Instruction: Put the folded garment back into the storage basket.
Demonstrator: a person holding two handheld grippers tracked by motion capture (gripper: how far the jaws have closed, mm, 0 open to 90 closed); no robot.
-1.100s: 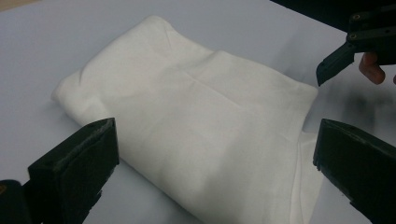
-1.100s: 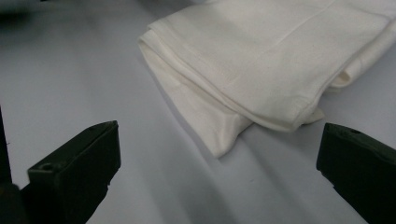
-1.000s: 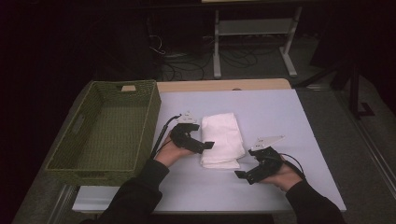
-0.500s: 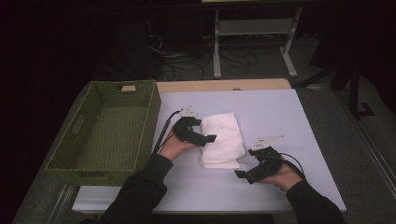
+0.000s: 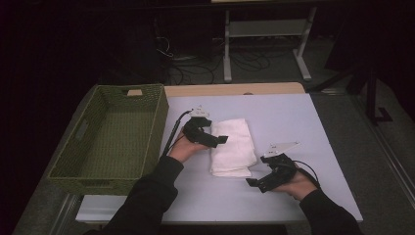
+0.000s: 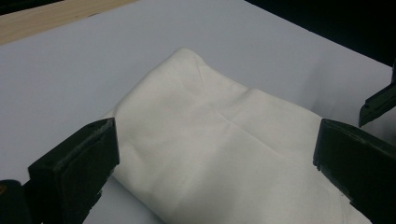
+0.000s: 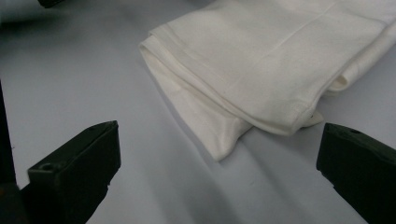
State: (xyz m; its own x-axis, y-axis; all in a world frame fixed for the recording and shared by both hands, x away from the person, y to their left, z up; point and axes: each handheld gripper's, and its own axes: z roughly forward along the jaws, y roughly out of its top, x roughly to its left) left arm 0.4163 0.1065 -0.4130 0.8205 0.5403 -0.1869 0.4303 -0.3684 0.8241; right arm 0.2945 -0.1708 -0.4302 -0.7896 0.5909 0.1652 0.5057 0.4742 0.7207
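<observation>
A folded white towel (image 5: 233,147) lies in the middle of the pale table (image 5: 274,117). My left gripper (image 5: 221,140) is open at the towel's left edge, jaws pointing across it; in the left gripper view the towel (image 6: 224,154) spreads between the two wide-apart jaws. My right gripper (image 5: 253,183) is open on the table just off the towel's near right corner. In the right gripper view the towel's layered corner (image 7: 261,70) lies ahead of the jaws, apart from them.
A green woven basket (image 5: 110,134) stands empty at the table's left side. A wooden strip (image 5: 235,89) runs along the far edge. Beyond the table are cables and a metal stand (image 5: 264,44) on the dark floor.
My left gripper has moved right and slightly forward, onto the towel's left edge. The right gripper has hardly moved.
</observation>
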